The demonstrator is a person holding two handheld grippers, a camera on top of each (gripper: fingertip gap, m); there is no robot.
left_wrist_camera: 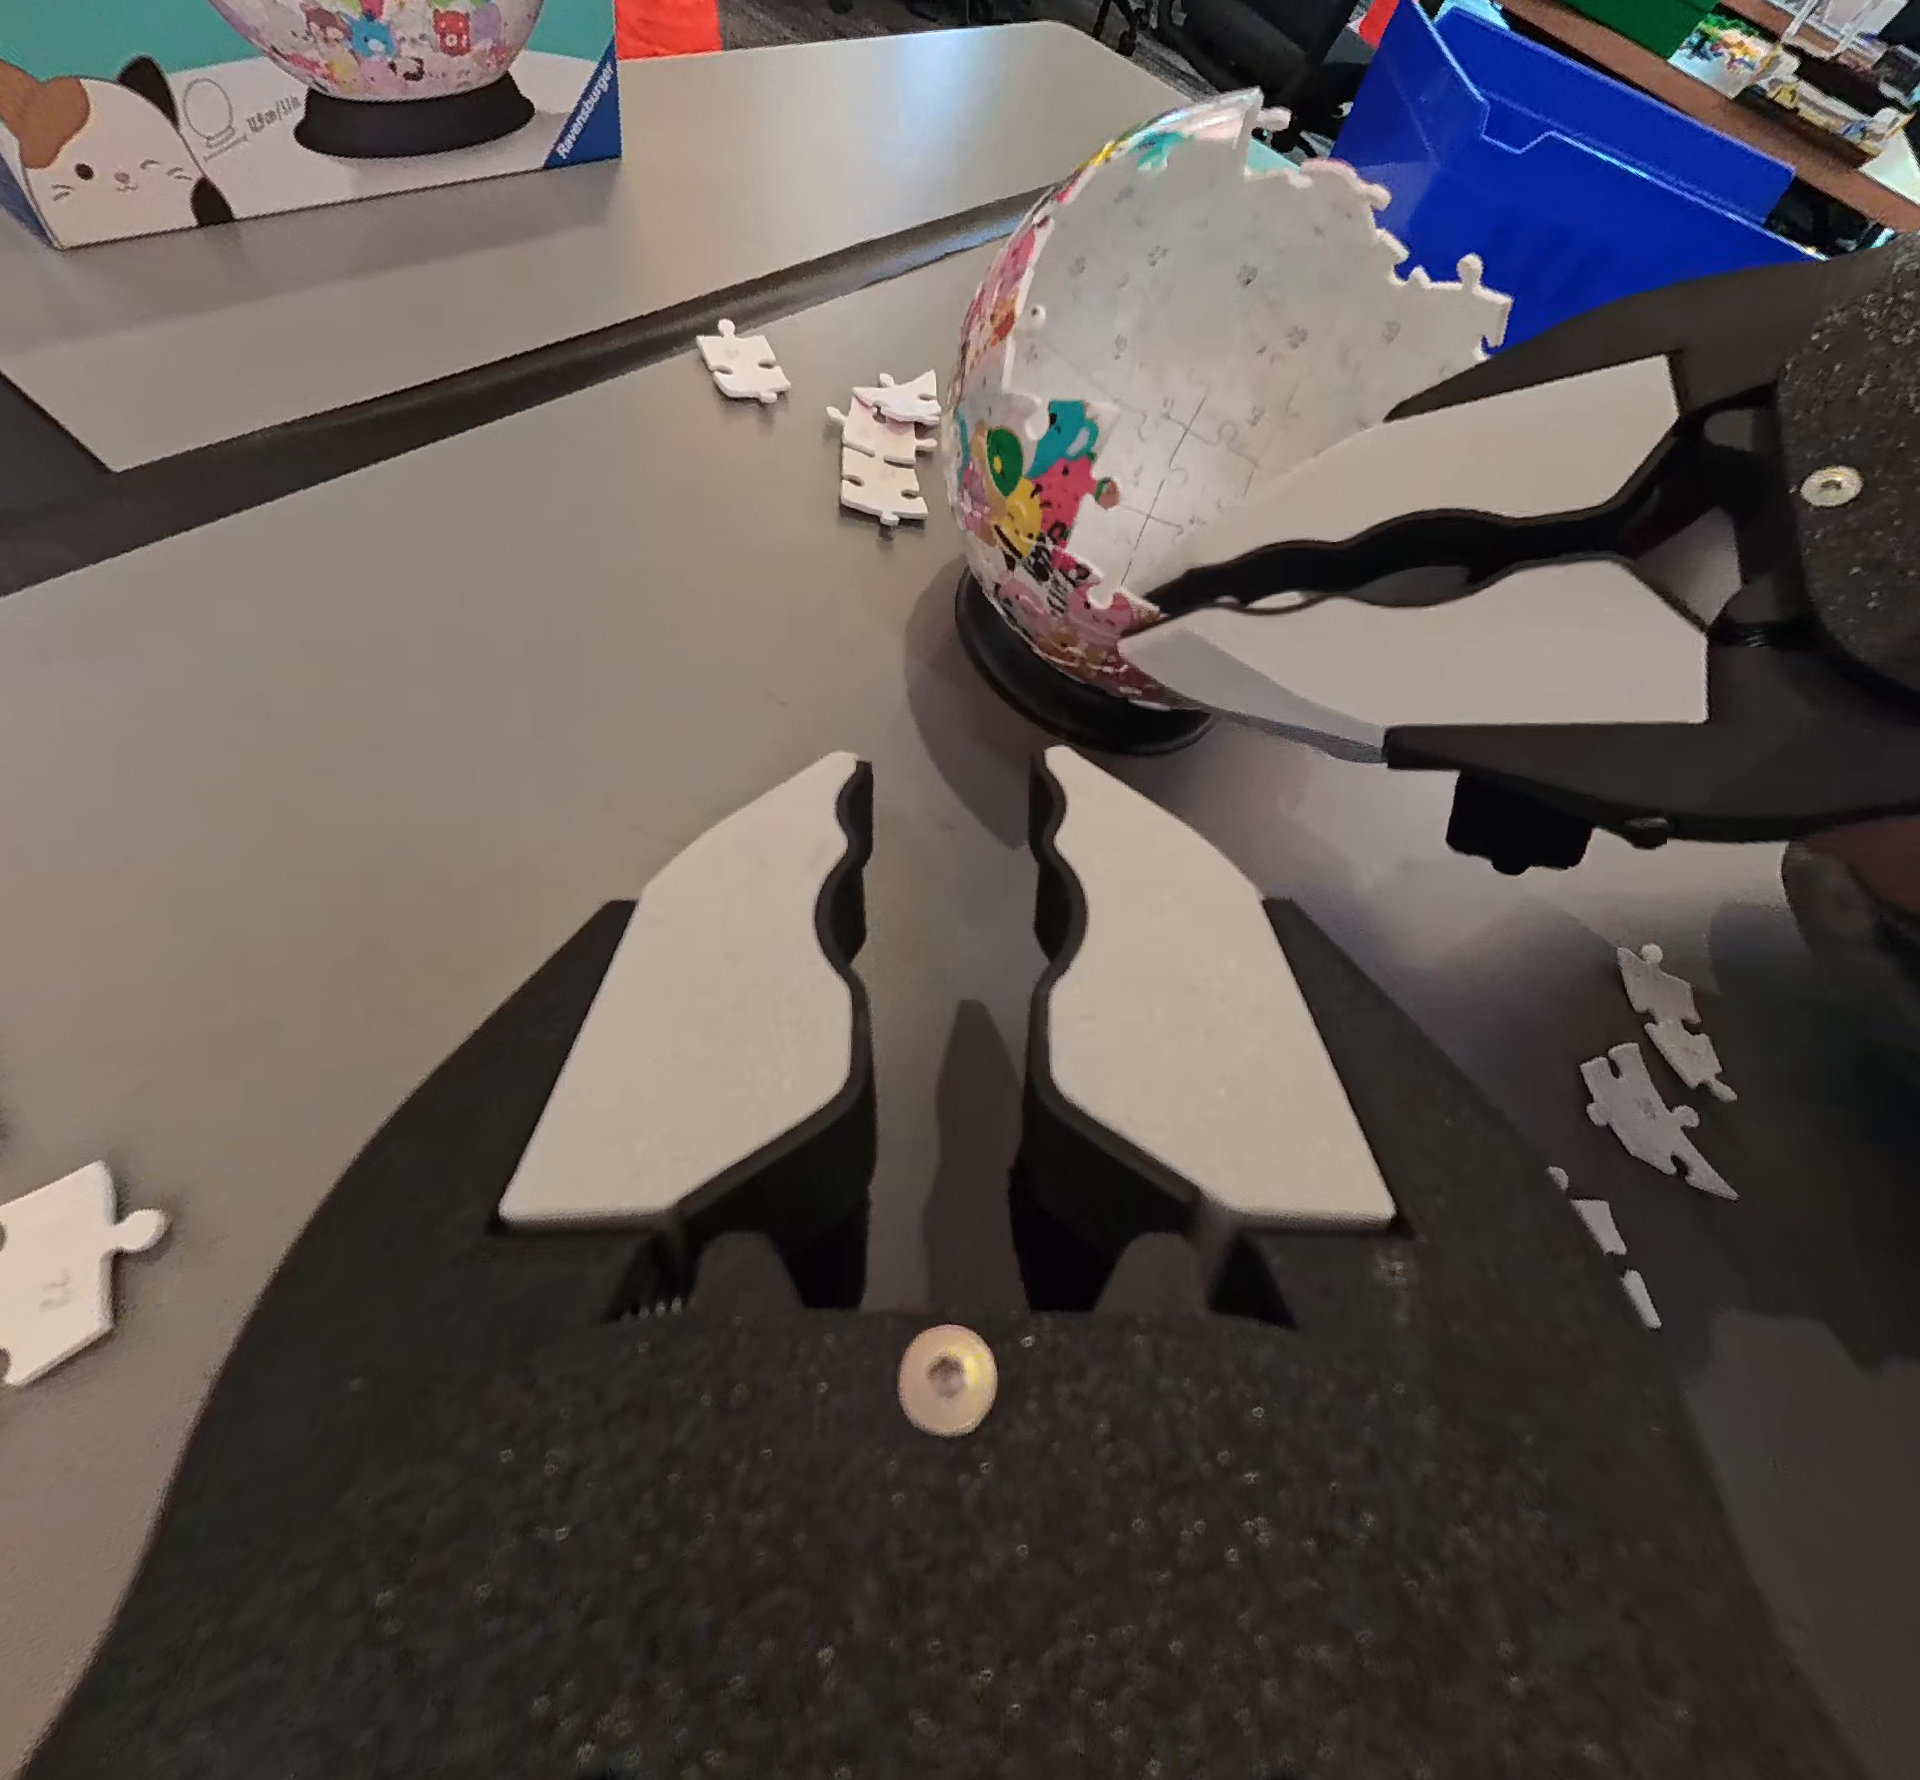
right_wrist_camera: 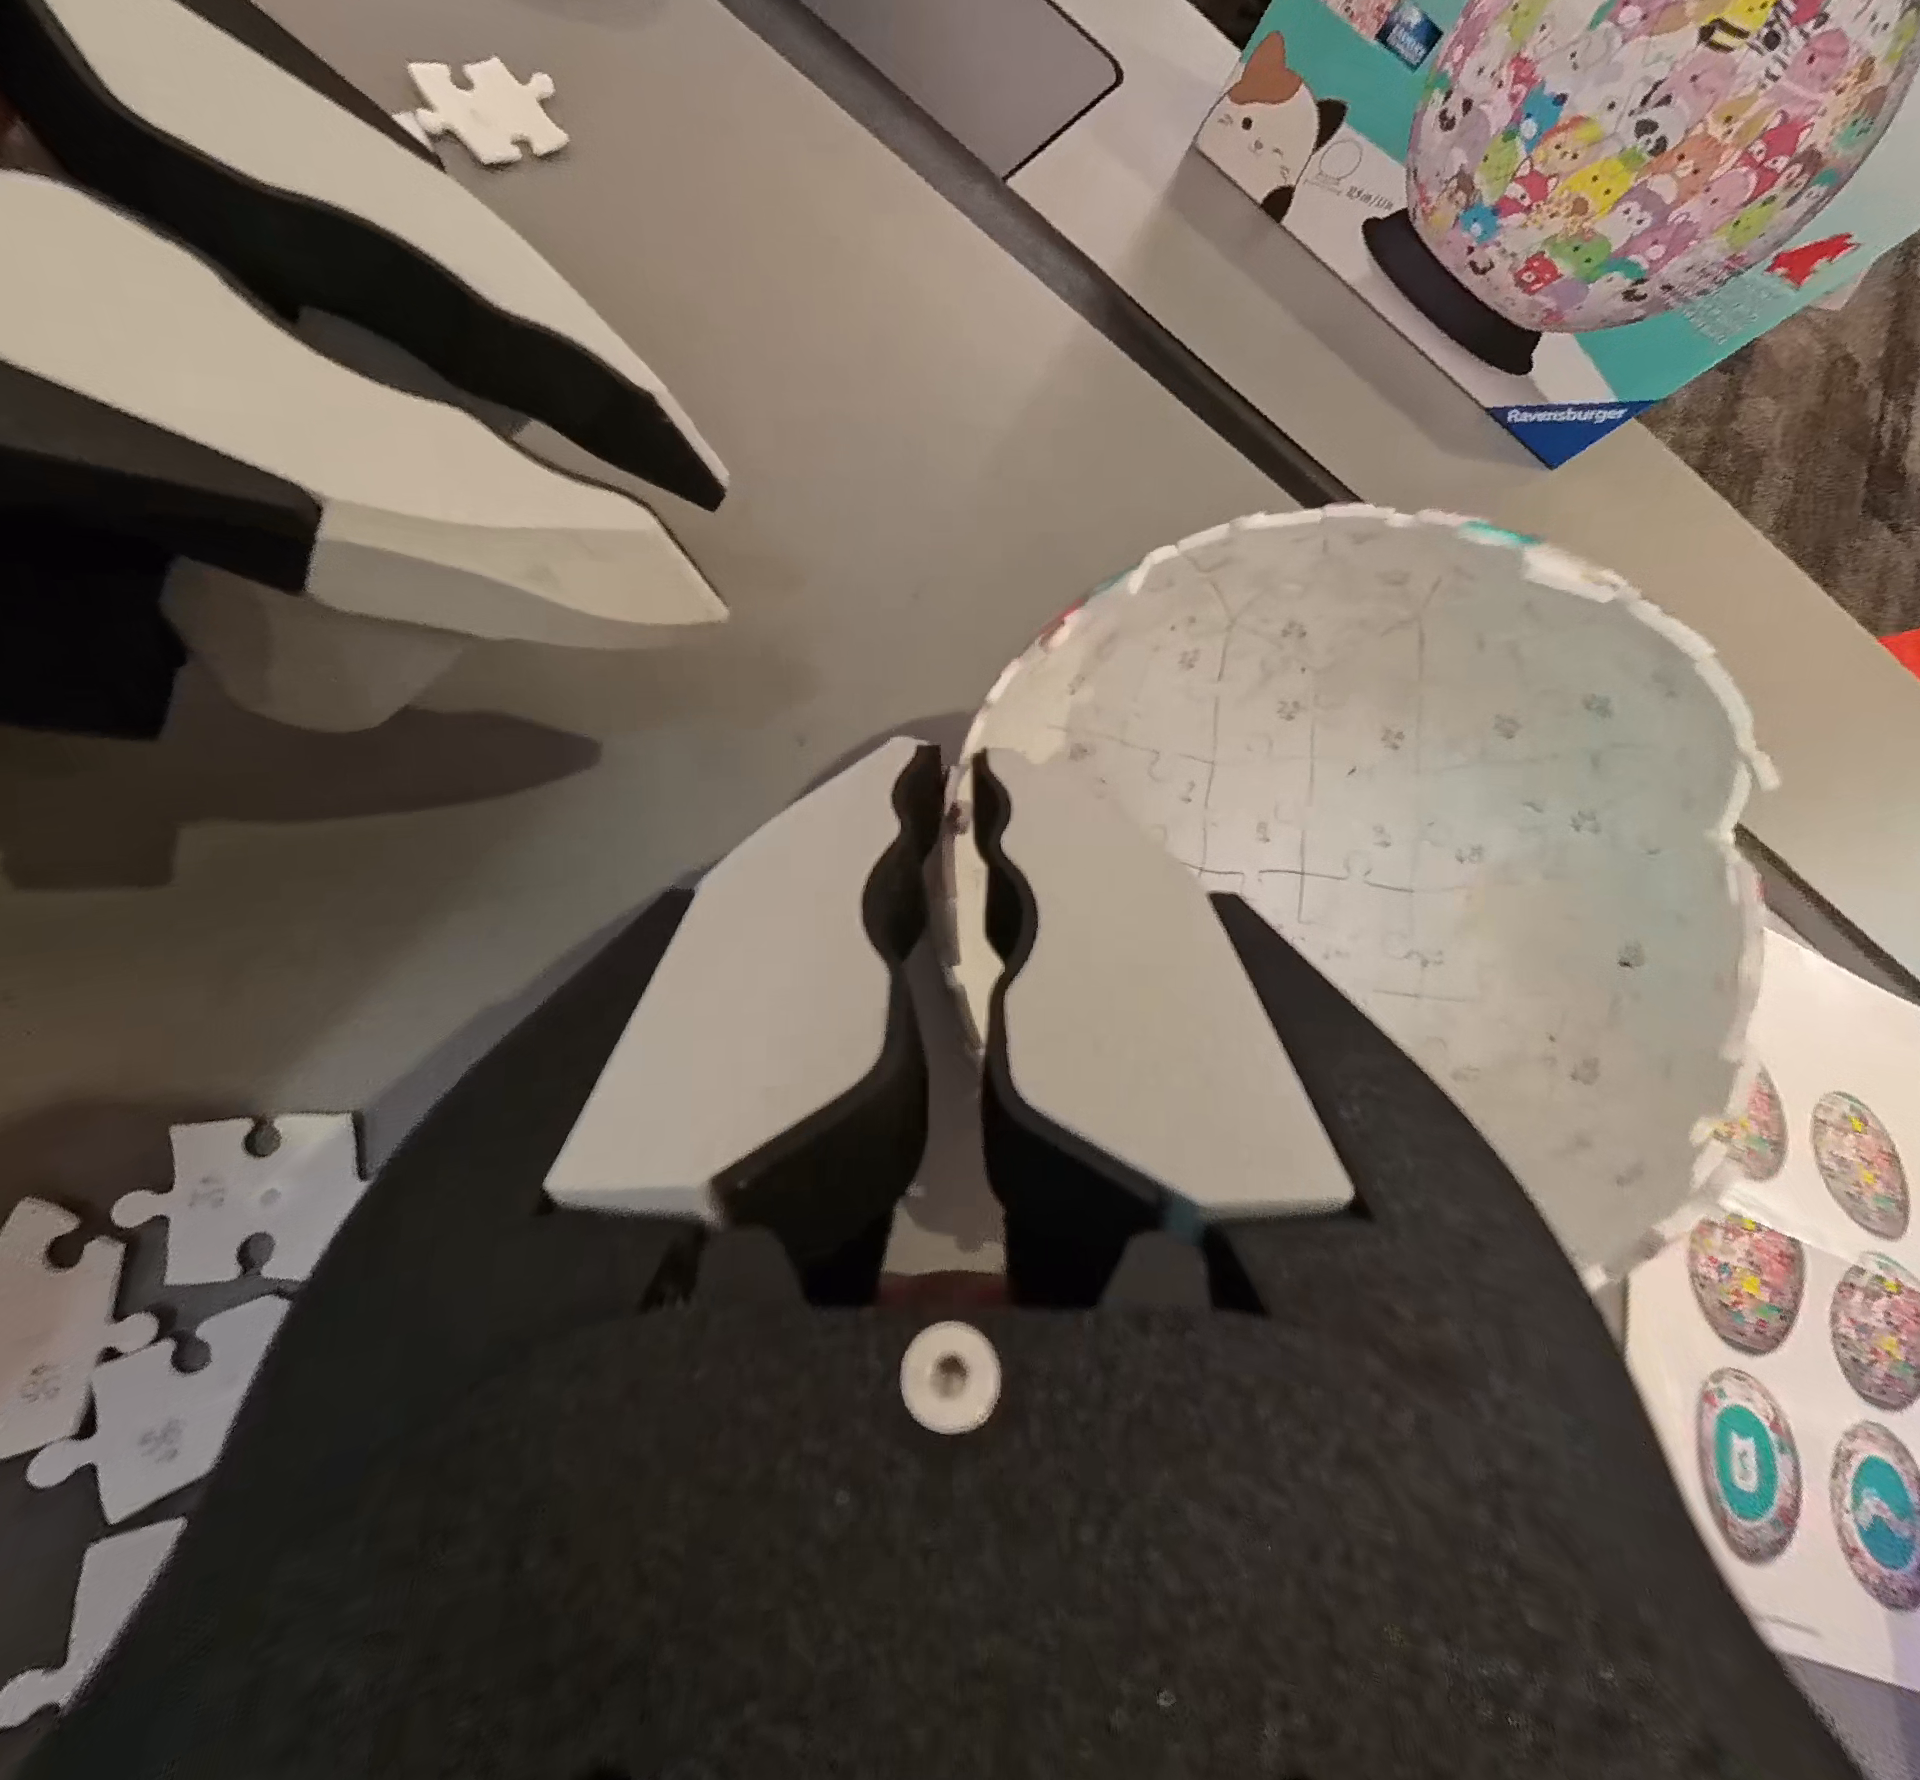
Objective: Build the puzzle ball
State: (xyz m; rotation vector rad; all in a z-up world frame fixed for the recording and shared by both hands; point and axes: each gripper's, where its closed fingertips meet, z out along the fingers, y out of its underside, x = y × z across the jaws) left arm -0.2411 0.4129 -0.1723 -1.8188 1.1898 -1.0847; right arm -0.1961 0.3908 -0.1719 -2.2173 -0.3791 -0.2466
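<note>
Left gripper (left_wrist_camera: 951,800): I held it low over the grey table (left_wrist_camera: 416,691) with its fingers apart and nothing between them; it sat just short of the ball's stand.
Right gripper (right_wrist_camera: 948,774): I had its fingers closed on the lower edge of the puzzle ball (right_wrist_camera: 1455,847), one finger inside the shell and one outside, the thin white wall pinched in the narrow slot between them.
Puzzle ball: it was a half-built shell, open toward my right gripper, white and faintly marked inside, with bright cartoon figures on its outer skin. Its rim was jagged with unfinished tabs.
Stand (left_wrist_camera: 1049,681): the ball sat in a black ring on the table, tilted so that its opening faced the right.
Loose pieces (left_wrist_camera: 883,452): a small group lay white side up just left of the ball, one more piece (left_wrist_camera: 743,364) a little farther left, and others at the table's left edge and to the far right.
Pieces by my right gripper (right_wrist_camera: 156,1315): several joined white pieces lay at its lower left.
Box (left_wrist_camera: 312,37): the teal puzzle box stood at the back left on a paler table.
Instruction sheet (right_wrist_camera: 1787,1367): it lay beside the ball, printed with small pictures of the ball.
Blue bin (left_wrist_camera: 1558,192): it stood behind the ball.
</note>
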